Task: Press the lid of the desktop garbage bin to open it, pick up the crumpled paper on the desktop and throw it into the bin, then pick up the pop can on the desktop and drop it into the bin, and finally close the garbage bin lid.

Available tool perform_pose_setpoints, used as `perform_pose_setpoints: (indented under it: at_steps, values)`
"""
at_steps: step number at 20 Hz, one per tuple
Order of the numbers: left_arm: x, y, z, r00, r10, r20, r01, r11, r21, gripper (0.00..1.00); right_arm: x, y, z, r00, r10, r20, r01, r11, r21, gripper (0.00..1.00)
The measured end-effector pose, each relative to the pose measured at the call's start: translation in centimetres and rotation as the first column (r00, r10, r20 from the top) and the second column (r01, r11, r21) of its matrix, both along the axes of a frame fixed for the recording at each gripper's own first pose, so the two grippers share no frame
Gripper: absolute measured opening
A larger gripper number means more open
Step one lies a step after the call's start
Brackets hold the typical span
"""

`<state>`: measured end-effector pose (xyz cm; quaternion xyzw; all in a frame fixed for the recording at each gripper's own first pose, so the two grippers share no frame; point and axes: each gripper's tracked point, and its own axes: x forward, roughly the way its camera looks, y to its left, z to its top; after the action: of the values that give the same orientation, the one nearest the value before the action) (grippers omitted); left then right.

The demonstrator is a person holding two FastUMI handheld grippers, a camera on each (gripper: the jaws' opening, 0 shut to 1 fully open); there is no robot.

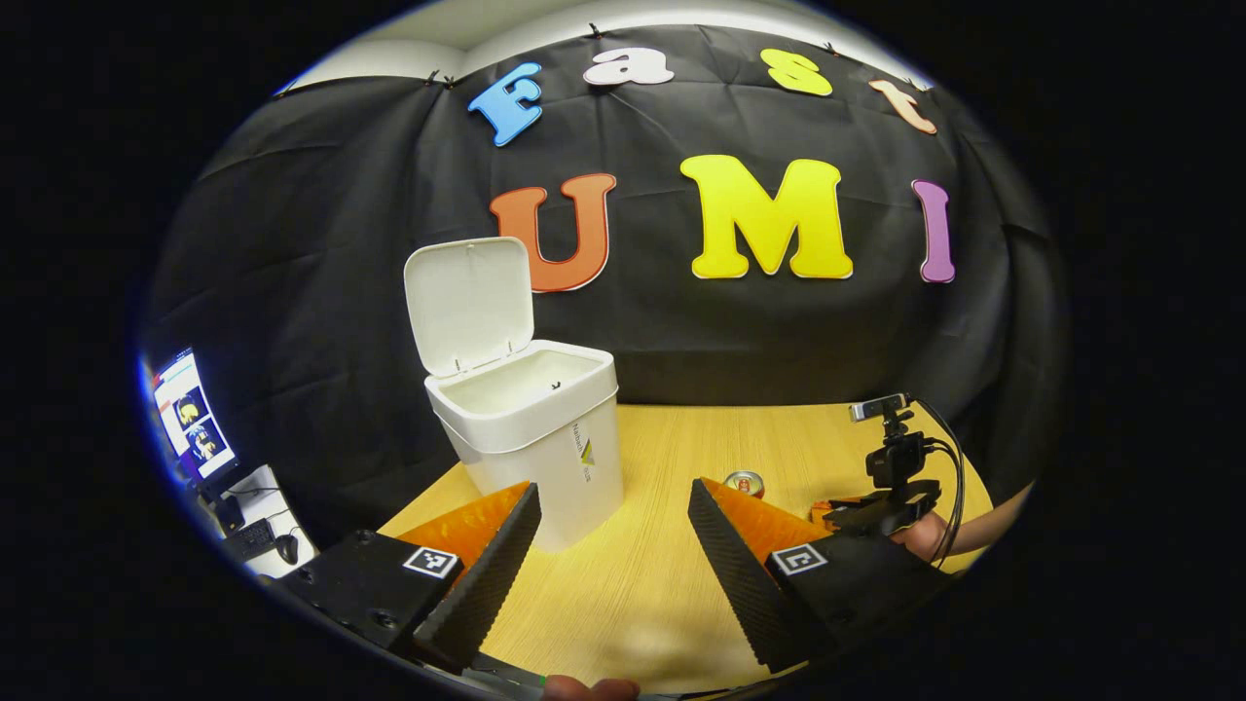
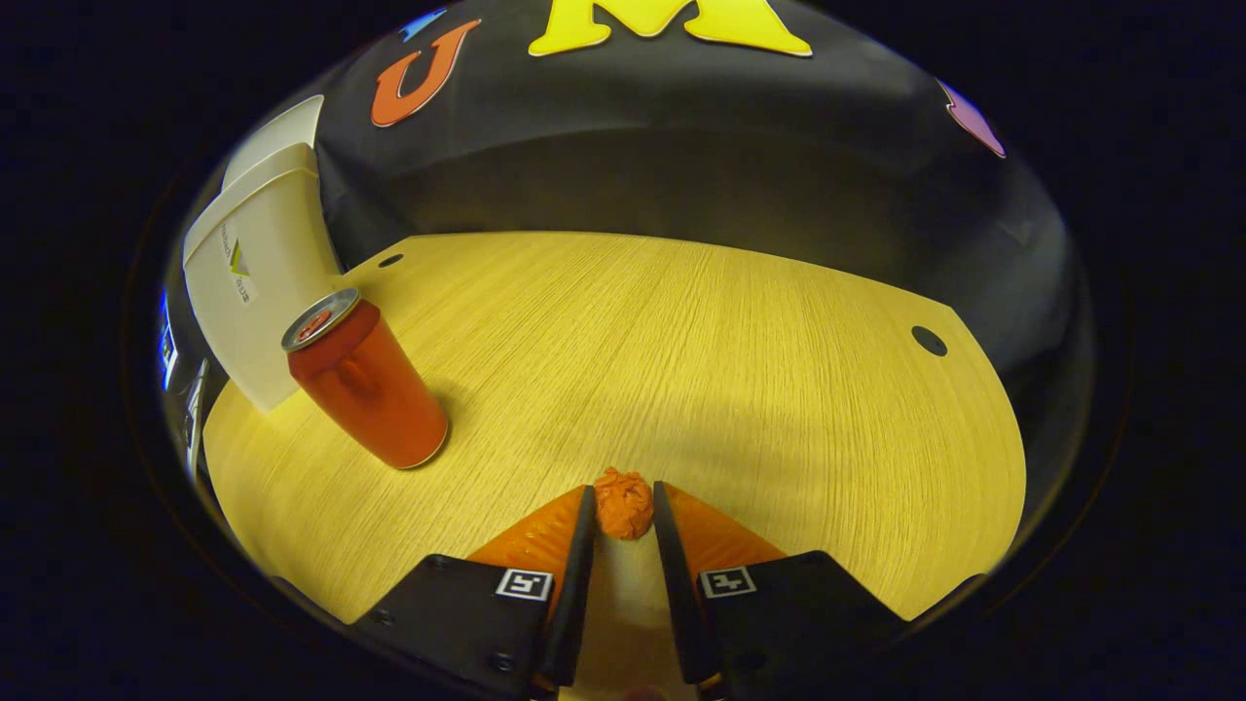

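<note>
The white bin (image 1: 531, 438) stands on the wooden table with its lid (image 1: 470, 304) raised upright, its inside open to view. My left gripper (image 1: 613, 511) is open just in front of it, nothing between its fingers. In the right gripper view, my right gripper (image 2: 623, 514) is shut on the orange crumpled paper (image 2: 623, 502), low over the tabletop. The red pop can (image 2: 365, 382) stands upright to the left, beside the bin (image 2: 255, 282). The can's top (image 1: 744, 482) also peeks past my left finger, and the right gripper's body (image 1: 891, 477) sits at the far right.
A wooden table (image 2: 681, 350) with two small dark holes near its back edge. The black cloth wall rises behind it. A monitor (image 1: 190, 414), a keyboard and a mouse sit low at the left, off the table. A forearm (image 1: 973, 531) reaches in from the right.
</note>
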<state>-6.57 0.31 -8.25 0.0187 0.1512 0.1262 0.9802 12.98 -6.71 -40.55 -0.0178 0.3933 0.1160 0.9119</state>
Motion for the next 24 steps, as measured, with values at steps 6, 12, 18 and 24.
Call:
perform_pose_setpoints:
  at_steps: [6,12,18,24]
  values:
    - [-0.7,1.5,0.1,1.000,0.005,0.001,-0.005,1.000,0.009,1.00,-0.3,0.0,0.7,1.000,-0.014,-0.002,0.014,1.000,-0.015,0.19]
    - [0.1,2.8,0.2,0.999,-0.018,0.029,0.019,1.000,-0.024,1.00,-1.8,2.0,10.0,0.993,-0.023,0.114,0.018,0.999,0.049,0.19]
    - [1.4,3.8,0.1,0.995,-0.072,0.071,0.075,0.996,-0.041,1.00,-4.2,5.2,21.4,0.966,-0.001,0.257,-0.019,0.997,0.075,0.18]
    - [1.7,5.6,-0.1,0.991,-0.078,0.105,0.086,0.993,-0.079,1.00,-4.4,10.9,31.3,0.907,0.086,0.412,-0.122,0.990,0.063,0.18]
